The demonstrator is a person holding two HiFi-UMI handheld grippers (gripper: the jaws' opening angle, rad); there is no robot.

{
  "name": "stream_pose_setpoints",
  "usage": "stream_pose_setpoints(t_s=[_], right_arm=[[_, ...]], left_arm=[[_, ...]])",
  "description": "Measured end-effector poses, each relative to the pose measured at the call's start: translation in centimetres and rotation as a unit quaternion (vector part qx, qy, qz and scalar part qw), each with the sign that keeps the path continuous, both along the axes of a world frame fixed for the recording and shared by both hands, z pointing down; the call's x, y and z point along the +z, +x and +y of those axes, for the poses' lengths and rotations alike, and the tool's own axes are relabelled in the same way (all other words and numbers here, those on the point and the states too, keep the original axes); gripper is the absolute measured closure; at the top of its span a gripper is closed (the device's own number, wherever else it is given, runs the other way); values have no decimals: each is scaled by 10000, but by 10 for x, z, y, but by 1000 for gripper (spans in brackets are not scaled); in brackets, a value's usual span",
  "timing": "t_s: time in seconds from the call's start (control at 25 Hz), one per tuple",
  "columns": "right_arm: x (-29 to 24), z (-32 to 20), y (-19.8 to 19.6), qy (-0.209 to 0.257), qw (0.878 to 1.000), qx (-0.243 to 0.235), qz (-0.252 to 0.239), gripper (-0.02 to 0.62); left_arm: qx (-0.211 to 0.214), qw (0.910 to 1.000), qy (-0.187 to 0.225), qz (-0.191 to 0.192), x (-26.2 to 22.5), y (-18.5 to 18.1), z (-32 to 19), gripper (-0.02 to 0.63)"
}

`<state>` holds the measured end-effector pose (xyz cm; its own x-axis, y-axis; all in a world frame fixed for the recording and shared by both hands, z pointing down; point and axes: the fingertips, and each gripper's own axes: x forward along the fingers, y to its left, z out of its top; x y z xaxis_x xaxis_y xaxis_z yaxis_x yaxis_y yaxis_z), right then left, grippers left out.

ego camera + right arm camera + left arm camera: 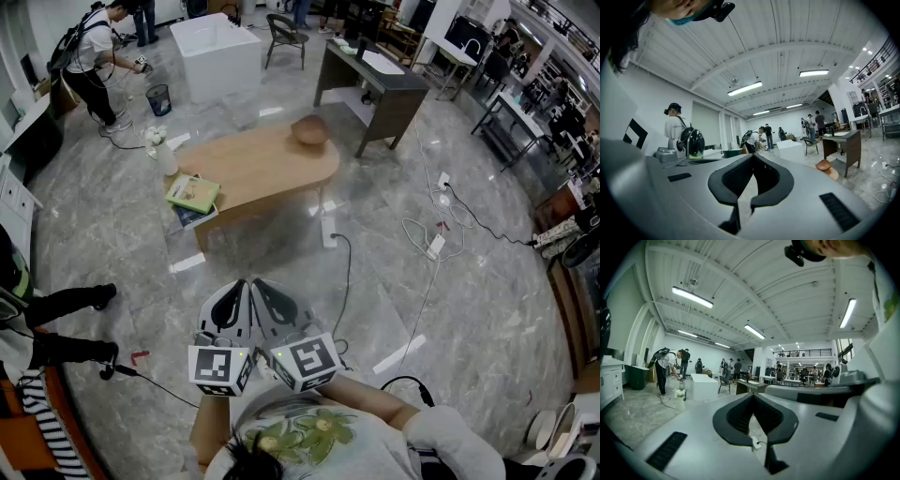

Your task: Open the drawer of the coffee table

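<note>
The coffee table (267,164) is a low wooden oval in the middle of the head view, on a glossy grey floor. A green book (193,193) lies at its left end over something dark; I cannot make out the drawer front. A brown bowl (310,129) sits on its far right end and also shows in the right gripper view as the bowl (824,165). My left gripper (246,281) and right gripper (256,280) are side by side close to my body, well short of the table. Both are shut and empty, left gripper (753,395), right gripper (753,156).
A white bottle (167,157) stands on the floor by the table's left end. Behind are a white block (217,56), a dark desk (375,80) and a chair (284,36). Cables and power strips (436,246) lie on the right. A person (89,56) bends at far left; legs (66,323) are near.
</note>
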<state>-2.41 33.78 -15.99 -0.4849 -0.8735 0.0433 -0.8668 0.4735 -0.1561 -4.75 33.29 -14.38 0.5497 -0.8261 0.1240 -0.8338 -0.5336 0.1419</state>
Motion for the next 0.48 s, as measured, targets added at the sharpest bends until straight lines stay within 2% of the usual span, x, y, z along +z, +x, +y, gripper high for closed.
stream_pose_setpoints(t_s=[0.24, 0.36, 0.48], right_arm=[[2, 0, -3, 0, 9999, -28, -117, 574], [3, -2, -4, 106, 9987, -226, -440, 572], [13, -5, -2, -24, 9983, -456, -350, 572]], left_arm=[[0, 9999, -5, -113, 1, -4, 0, 597], [75, 9997, -17, -224, 12, -5, -2, 597], [249, 9987, -160, -403, 30, 2, -5, 597]])
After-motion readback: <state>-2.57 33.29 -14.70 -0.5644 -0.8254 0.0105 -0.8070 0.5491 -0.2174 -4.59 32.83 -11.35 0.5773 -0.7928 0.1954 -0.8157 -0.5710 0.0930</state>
